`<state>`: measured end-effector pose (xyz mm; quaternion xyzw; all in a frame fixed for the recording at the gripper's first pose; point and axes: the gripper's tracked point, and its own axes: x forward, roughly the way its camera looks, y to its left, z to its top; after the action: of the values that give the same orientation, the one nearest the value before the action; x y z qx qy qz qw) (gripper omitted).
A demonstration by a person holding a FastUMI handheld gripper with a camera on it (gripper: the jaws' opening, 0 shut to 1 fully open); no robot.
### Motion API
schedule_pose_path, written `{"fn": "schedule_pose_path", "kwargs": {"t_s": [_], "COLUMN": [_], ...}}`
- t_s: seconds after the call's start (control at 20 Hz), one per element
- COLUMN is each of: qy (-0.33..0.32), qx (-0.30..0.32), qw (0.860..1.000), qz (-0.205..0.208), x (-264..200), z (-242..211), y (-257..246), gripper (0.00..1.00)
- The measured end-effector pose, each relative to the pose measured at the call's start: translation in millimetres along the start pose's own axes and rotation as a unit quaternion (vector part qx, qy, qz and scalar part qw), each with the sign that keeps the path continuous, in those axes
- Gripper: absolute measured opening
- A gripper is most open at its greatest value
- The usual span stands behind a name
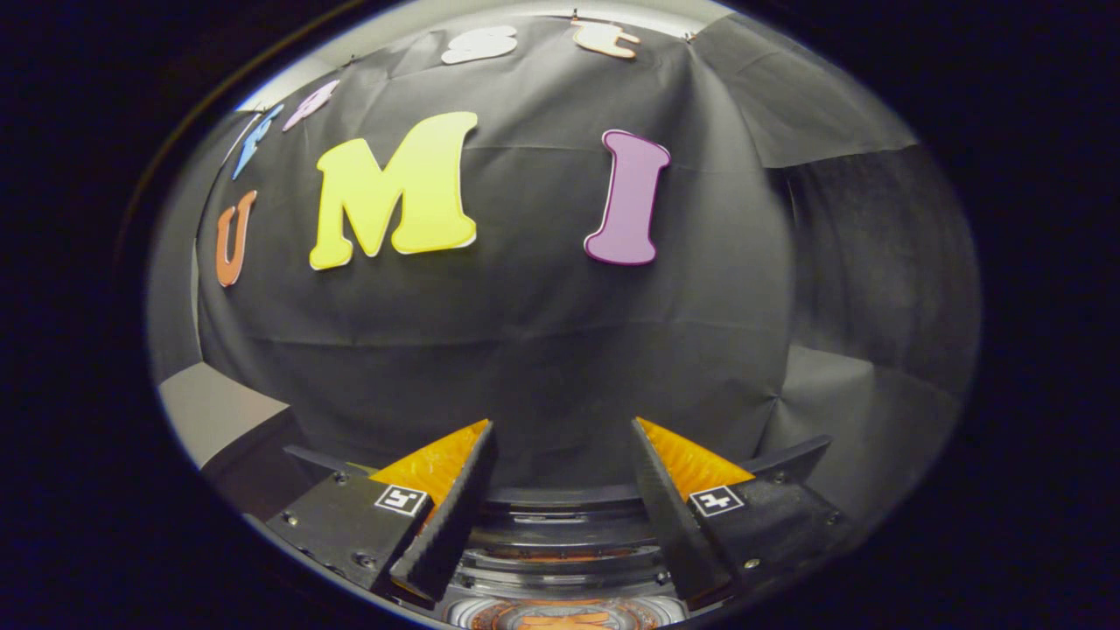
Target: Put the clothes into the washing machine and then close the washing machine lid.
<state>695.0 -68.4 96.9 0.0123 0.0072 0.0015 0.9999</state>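
My gripper (562, 427) stands open, its two orange-and-black fingers (446, 490) spread apart with nothing between them. Below the fingers, close under them, shows the round top of the washing machine (560, 516), dark ringed rims with a pale drum rim underneath. Something orange (564, 619) lies down inside the opening, too cut off to tell what it is. The fingers point at the black cloth wall beyond the machine.
The black cloth wall (542, 350) hangs close behind the machine. A pale grey surface (214, 407) lies off to the left of the fingers, beside the wall.
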Motion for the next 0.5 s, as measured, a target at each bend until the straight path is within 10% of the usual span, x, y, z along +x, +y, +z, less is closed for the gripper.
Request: {"fn": "schedule_pose_path", "kwargs": {"t_s": [0.5], "qy": [-0.031], "qx": [-0.001], "qw": [0.999], "qz": [0.008], "x": [-28], "z": [-5], "y": [-1], "gripper": [0.94]}}
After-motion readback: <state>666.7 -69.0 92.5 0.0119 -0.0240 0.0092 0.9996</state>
